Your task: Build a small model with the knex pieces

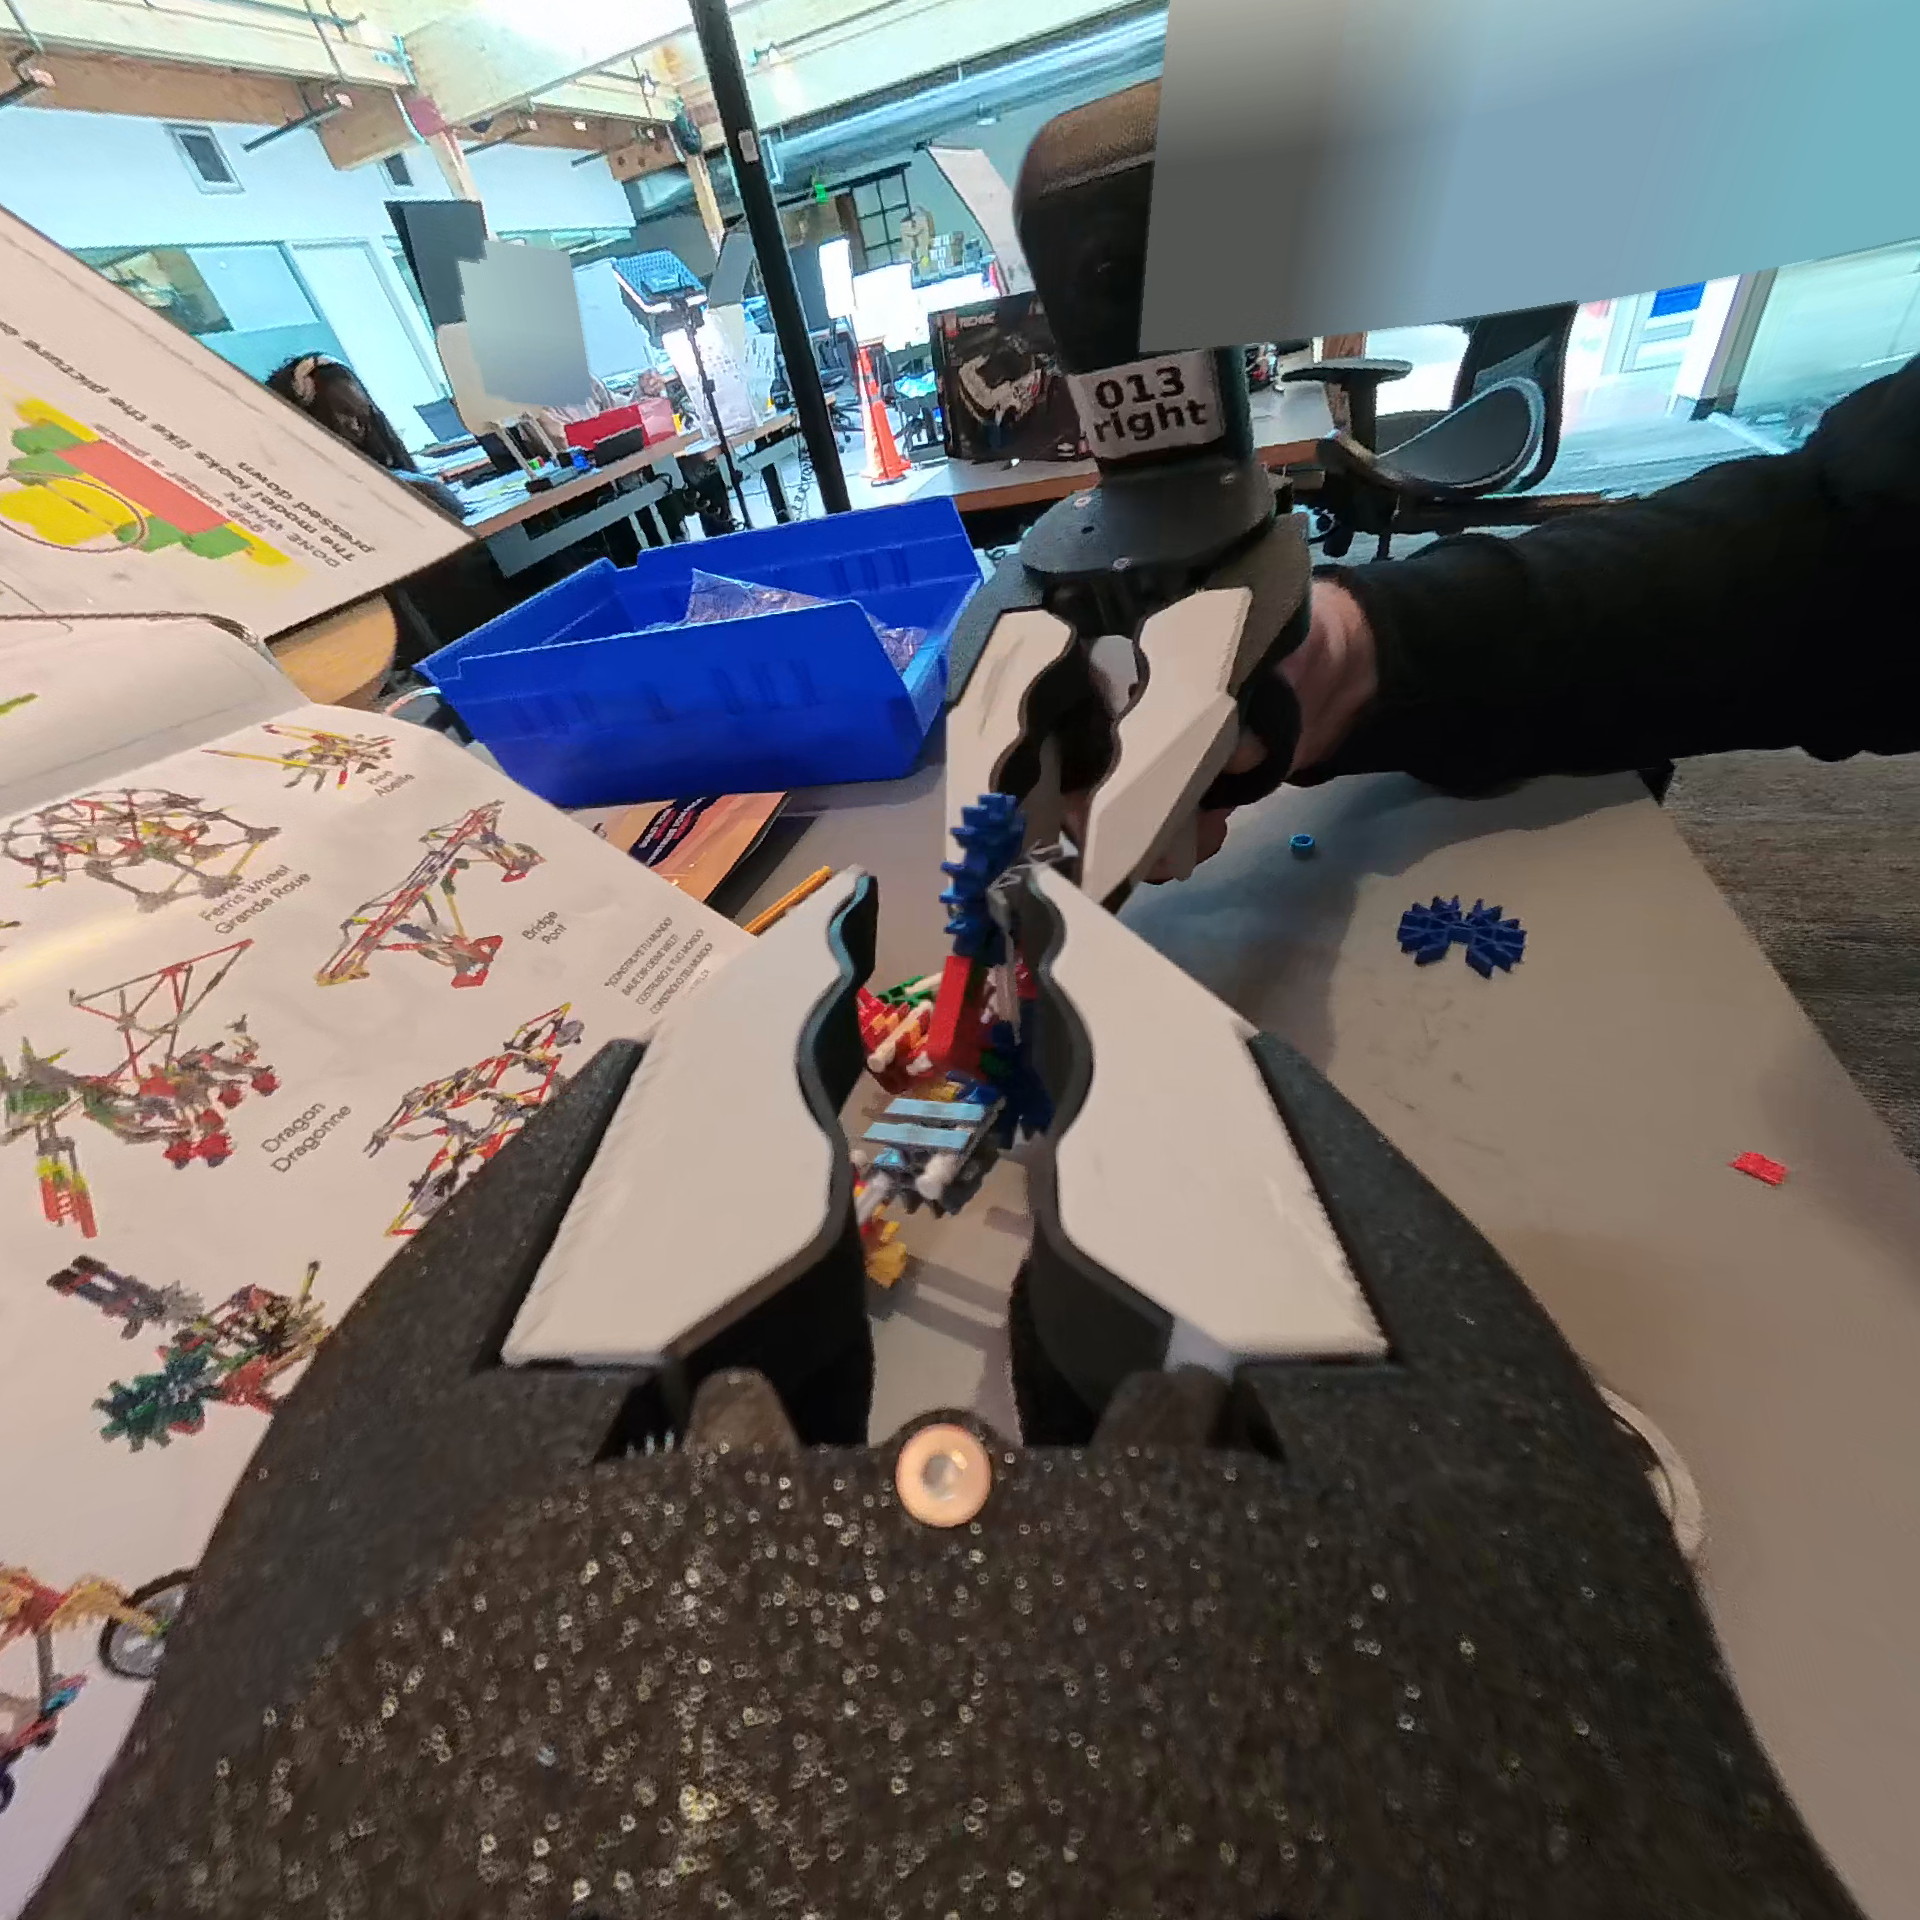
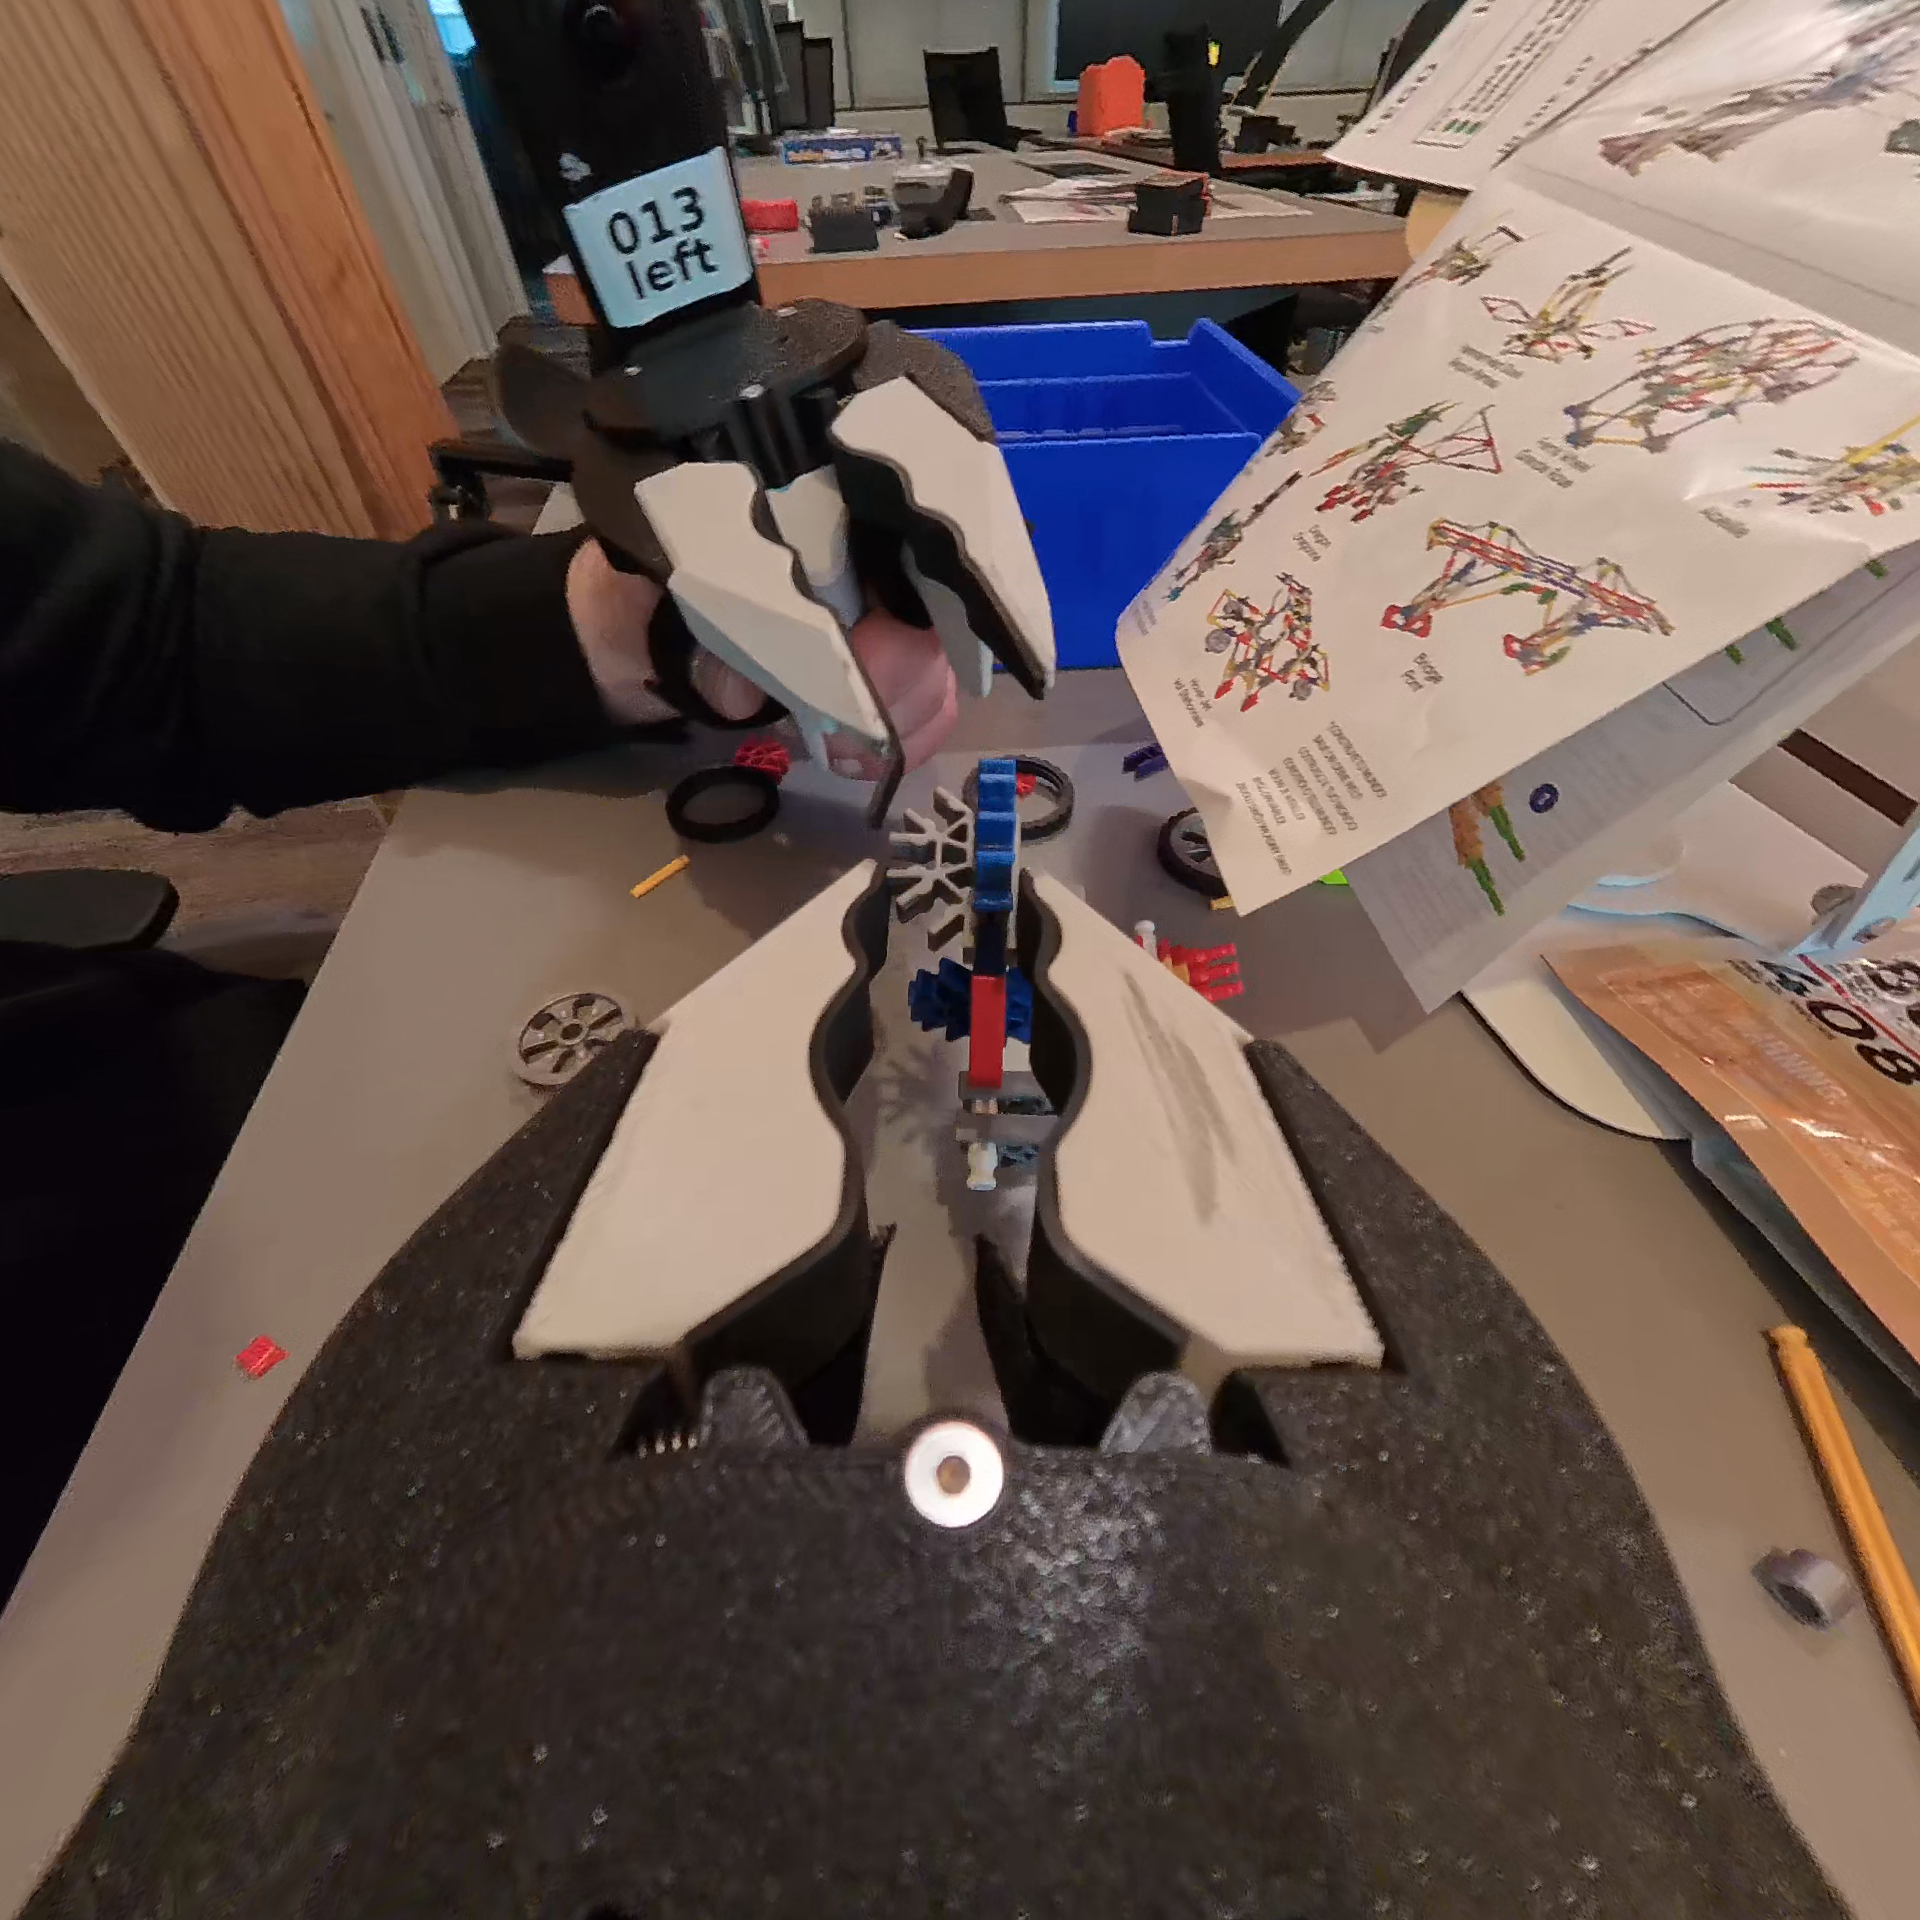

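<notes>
A small toy rod-and-connector assembly stands upright on the grey table [image 2: 520, 935]. It has a blue gear [image 1: 977, 862] on top, a red rod [image 1: 951, 1008] below it, and grey and white parts at the base. My left gripper [image 1: 951, 883] is open around it, and the assembly is close to its right finger. My right gripper [image 2: 954, 878] faces it from the other side, also open, with the gear [image 2: 995, 831] and red rod [image 2: 987, 1023] between its fingers. A grey snowflake connector [image 2: 935, 862] sits beside the gear. Each gripper shows in the other's view, left [image 2: 966, 727] and right [image 1: 1029, 862].
A blue bin [image 1: 707, 675] stands behind. A propped instruction sheet [image 1: 260, 987] overhangs the table's left side. Loose parts lie around: two blue gears [image 1: 1460, 935], a red chip [image 1: 1758, 1167], black tyres [image 2: 722, 802], a grey wheel hub [image 2: 571, 1034], a yellow rod [image 2: 1849, 1496]. My left and right fingertips are right by each other.
</notes>
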Available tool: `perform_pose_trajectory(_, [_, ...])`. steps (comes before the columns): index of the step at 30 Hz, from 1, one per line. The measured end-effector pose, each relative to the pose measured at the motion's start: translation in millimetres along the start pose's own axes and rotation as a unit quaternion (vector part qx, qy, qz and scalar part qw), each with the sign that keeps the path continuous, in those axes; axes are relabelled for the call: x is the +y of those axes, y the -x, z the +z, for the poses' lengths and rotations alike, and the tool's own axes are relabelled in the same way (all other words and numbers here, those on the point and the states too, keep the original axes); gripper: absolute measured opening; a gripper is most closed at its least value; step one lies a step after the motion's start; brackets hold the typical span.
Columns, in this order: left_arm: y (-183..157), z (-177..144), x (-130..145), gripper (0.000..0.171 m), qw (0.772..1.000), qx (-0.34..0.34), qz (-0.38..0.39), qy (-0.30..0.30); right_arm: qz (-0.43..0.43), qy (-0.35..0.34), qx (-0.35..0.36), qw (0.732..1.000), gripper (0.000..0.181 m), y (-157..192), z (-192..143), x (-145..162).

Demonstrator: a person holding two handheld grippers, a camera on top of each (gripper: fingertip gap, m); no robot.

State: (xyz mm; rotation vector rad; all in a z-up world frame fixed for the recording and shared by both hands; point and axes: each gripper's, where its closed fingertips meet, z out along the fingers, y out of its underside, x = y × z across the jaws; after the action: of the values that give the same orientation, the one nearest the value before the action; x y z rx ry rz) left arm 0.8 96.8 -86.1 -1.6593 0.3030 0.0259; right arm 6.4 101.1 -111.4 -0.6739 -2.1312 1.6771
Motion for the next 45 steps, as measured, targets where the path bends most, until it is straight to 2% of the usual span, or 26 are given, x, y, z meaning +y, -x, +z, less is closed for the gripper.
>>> perform_pose_trajectory(5, [-11.7, 5.1, 5.3, 0.019, 0.999, 0.032, -0.008, 0.010, -0.018, 0.005, -0.024, 1.000, 0.023, 10.7, 0.9, 1.3])
perform_pose_trajectory(9, [-22.0, 8.7, 7.5, 0.010, 0.998, 0.061, -0.018, 0.010, -0.033, 0.012, -0.034, 0.999, 0.023, 16.6, 2.5, 3.7])
perform_pose_trajectory(13, [-22.6, 8.7, 9.3, 0.004, 0.997, 0.066, -0.025, 0.009, -0.040, 0.016, -0.036, 0.998, 0.023, 18.9, 3.6, 5.5])
perform_pose_trajectory(21, [-25.1, 7.9, 8.1, 0.001, 0.997, 0.069, -0.021, -0.003, -0.059, 0.014, -0.037, 0.997, 0.023, 20.9, 2.1, 5.3])
perform_pose_trajectory(41, [-27.6, 6.5, 5.4, 0.000, 0.996, 0.077, -0.034, -0.005, -0.046, -0.011, -0.064, 0.997, 0.022, 21.7, -5.7, 0.5])
perform_pose_trajectory(42, [-20.5, 1.8, 2.9, 0.000, 0.997, 0.064, -0.042, -0.015, -0.036, -0.021, -0.055, 0.998, 0.022, 15.2, -11.1, -2.5])
perform_pose_trajectory(44, [12.0, -27.0, -15.0, 0.000, 0.993, 0.023, -0.086, -0.072, 0.003, -0.069, -0.034, 0.997, 0.021, -7.5, -32.7, -18.0])
perform_pose_trajectory(45, [15.3, -32.3, -17.7, 0.001, 0.994, 0.018, -0.077, -0.074, 0.002, -0.067, -0.042, 0.997, 0.021, -5.7, -32.8, -18.2])
